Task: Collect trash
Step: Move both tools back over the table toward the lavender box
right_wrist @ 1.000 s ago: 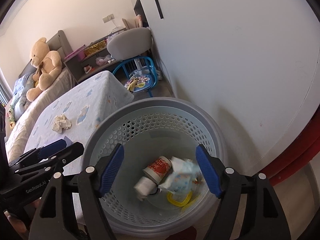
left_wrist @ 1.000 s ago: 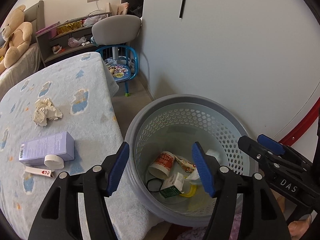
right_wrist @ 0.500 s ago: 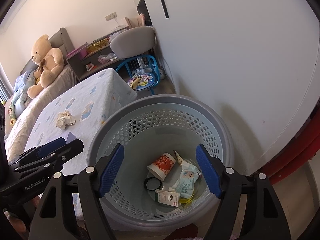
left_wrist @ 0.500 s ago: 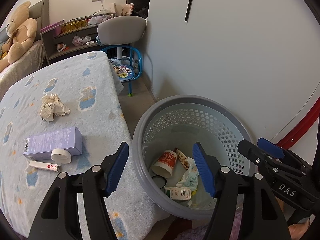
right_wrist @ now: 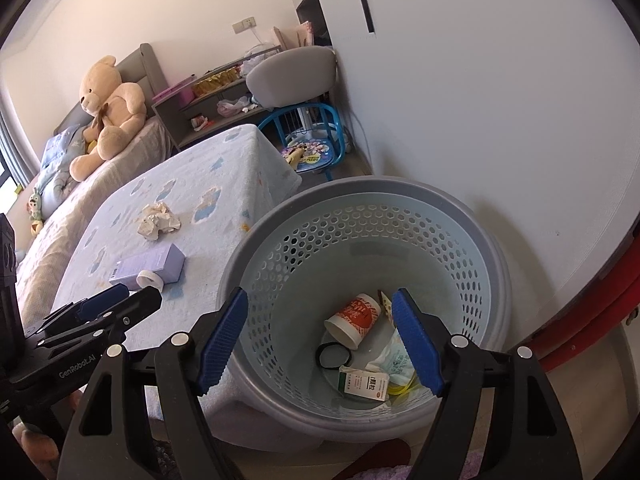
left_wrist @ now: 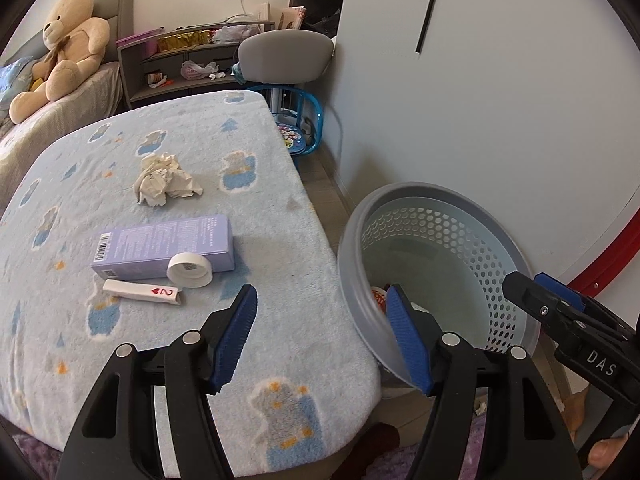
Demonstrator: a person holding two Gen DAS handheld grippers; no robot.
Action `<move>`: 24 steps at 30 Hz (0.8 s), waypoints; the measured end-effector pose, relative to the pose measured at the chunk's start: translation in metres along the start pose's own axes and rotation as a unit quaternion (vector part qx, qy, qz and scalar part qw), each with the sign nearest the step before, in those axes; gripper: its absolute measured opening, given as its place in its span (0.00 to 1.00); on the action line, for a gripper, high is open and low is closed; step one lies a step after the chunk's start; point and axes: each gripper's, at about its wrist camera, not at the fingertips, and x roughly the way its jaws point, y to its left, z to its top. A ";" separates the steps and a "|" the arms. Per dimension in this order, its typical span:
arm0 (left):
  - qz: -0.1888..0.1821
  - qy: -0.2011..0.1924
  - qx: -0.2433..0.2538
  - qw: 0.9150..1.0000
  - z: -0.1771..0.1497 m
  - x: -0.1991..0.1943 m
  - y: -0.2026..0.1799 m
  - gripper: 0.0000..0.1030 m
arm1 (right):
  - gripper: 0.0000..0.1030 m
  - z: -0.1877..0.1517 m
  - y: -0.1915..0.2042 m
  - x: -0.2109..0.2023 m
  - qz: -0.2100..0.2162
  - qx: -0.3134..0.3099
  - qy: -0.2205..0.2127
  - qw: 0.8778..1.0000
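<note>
Four pieces of trash lie on the tabletop (left_wrist: 280,208), which is covered in a fleecy pale-blue cloth with a bear print; all places below are relative to the perforated grey basket (left_wrist: 472,216) standing on the floor at the tabletop's right edge. Farthest left of the basket lies one folded white paper strip (left_wrist: 140,291) marked with a red heart and a 2. Just behind it rests one flat lavender carton (left_wrist: 160,246) with a barcode at its left end, and one white tape ring (left_wrist: 189,270) leans against the carton's front. Farther back, one crumpled ball of off-white paper (left_wrist: 164,179) sits alone. Inside the basket (right_wrist: 280,216), on its bottom, are one red-and-white paper cup (right_wrist: 354,320) on its side, one black loop (right_wrist: 333,355), one small white box (right_wrist: 366,386) and a soft wrapper.

The left hand-held gripper (left_wrist: 324,342) hangs spread over the tabletop's near right corner, holding nothing. The right hand-held gripper (right_wrist: 320,342) is spread above the basket's near rim, also empty.
</note>
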 end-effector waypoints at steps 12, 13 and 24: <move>0.034 -0.014 -0.035 0.999 -0.016 -0.023 0.057 0.62 | 0.73 -0.011 0.054 0.001 0.030 -0.030 0.003 0.999; 0.037 -0.015 -0.037 0.999 -0.017 -0.024 0.062 0.62 | 0.73 -0.012 0.059 0.002 0.032 -0.032 0.004 0.999; 0.059 -0.016 -0.058 0.996 -0.033 -0.039 0.100 0.62 | 0.73 -0.020 0.102 0.007 0.056 -0.060 0.008 0.997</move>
